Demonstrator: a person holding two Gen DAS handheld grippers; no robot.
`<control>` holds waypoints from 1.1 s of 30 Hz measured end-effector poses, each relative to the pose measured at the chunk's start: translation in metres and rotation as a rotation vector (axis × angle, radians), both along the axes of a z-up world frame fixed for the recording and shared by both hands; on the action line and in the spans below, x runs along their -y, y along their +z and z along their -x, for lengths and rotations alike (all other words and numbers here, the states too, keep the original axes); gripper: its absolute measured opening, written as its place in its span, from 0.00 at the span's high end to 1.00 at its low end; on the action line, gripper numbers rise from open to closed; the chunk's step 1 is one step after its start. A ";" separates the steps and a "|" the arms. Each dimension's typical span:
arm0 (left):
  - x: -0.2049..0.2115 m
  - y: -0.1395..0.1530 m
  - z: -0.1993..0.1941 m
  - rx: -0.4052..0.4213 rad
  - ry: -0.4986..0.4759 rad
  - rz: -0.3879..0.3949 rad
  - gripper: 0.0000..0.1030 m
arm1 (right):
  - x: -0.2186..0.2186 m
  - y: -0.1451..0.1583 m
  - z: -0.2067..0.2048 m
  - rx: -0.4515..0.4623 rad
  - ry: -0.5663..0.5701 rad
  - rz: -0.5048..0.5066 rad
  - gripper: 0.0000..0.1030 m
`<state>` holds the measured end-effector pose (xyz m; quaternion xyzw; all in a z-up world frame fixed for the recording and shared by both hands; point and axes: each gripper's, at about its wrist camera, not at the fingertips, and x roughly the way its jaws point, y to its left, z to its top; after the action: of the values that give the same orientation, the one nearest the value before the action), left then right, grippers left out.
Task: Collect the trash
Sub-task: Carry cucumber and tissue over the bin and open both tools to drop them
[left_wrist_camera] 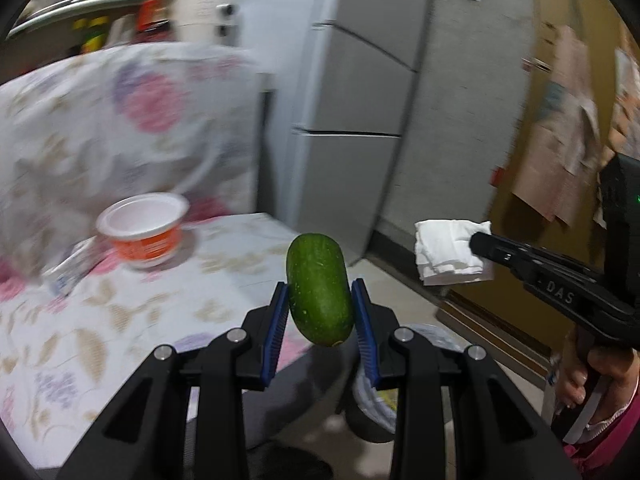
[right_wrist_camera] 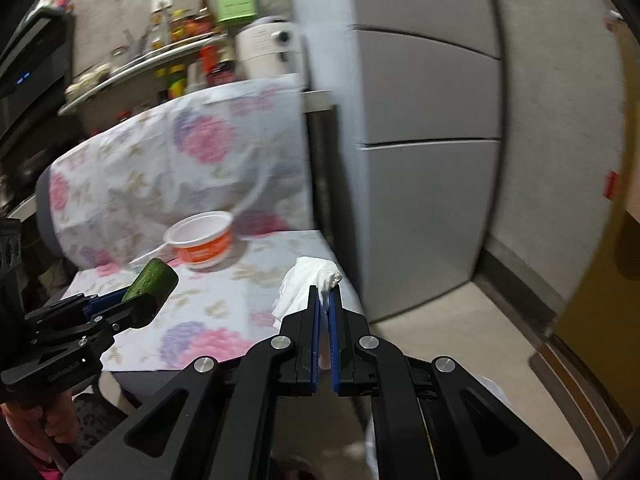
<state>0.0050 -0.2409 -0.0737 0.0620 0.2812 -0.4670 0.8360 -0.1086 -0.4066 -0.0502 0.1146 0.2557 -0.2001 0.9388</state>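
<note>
My left gripper [left_wrist_camera: 320, 292] is shut on a green cucumber piece [left_wrist_camera: 320, 288] and holds it in the air past the seat's edge; it also shows at the left of the right wrist view [right_wrist_camera: 150, 282]. My right gripper [right_wrist_camera: 326, 292] is shut on a crumpled white tissue [right_wrist_camera: 304, 286], also held in the air. In the left wrist view the tissue [left_wrist_camera: 450, 252] hangs from the right gripper's tips at the right. An empty orange and white plastic cup [left_wrist_camera: 144, 230] stands on the floral cloth [left_wrist_camera: 120, 312]; it also shows in the right wrist view [right_wrist_camera: 202, 242].
A bin with a white liner [left_wrist_camera: 376, 396] sits on the floor below my left gripper. A grey fridge [left_wrist_camera: 360, 92] stands behind the seat. A flat white packet [left_wrist_camera: 70, 268] lies left of the cup. A shelf with bottles [right_wrist_camera: 160, 52] is on the far wall.
</note>
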 end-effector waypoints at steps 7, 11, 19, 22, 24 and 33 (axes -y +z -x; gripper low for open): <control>0.077 -0.024 0.052 -0.019 -0.232 -0.049 0.70 | 0.048 -0.023 0.063 -0.031 -0.178 -0.041 0.95; 0.112 -0.045 0.072 -0.042 -0.314 -0.094 0.70 | 0.078 -0.056 0.089 -0.087 -0.270 -0.098 0.95; 0.167 -0.077 0.092 -0.059 -0.397 -0.173 0.70 | 0.130 -0.126 0.099 -0.197 -0.345 -0.279 0.84; 0.189 -0.088 0.092 -0.070 -0.418 -0.201 0.70 | 0.140 -0.136 0.103 -0.188 -0.365 -0.297 0.72; 0.198 -0.095 0.093 -0.083 -0.425 -0.213 0.69 | 0.147 -0.137 0.107 -0.184 -0.381 -0.293 0.65; 0.193 -0.091 0.084 -0.082 -0.407 -0.203 0.52 | 0.154 -0.116 0.117 -0.129 -0.405 -0.269 0.64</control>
<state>-0.0794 -0.4338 -0.1645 0.1821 0.3421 -0.5975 0.7020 -0.2252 -0.5606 -0.1667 0.2746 0.3114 -0.3554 0.8374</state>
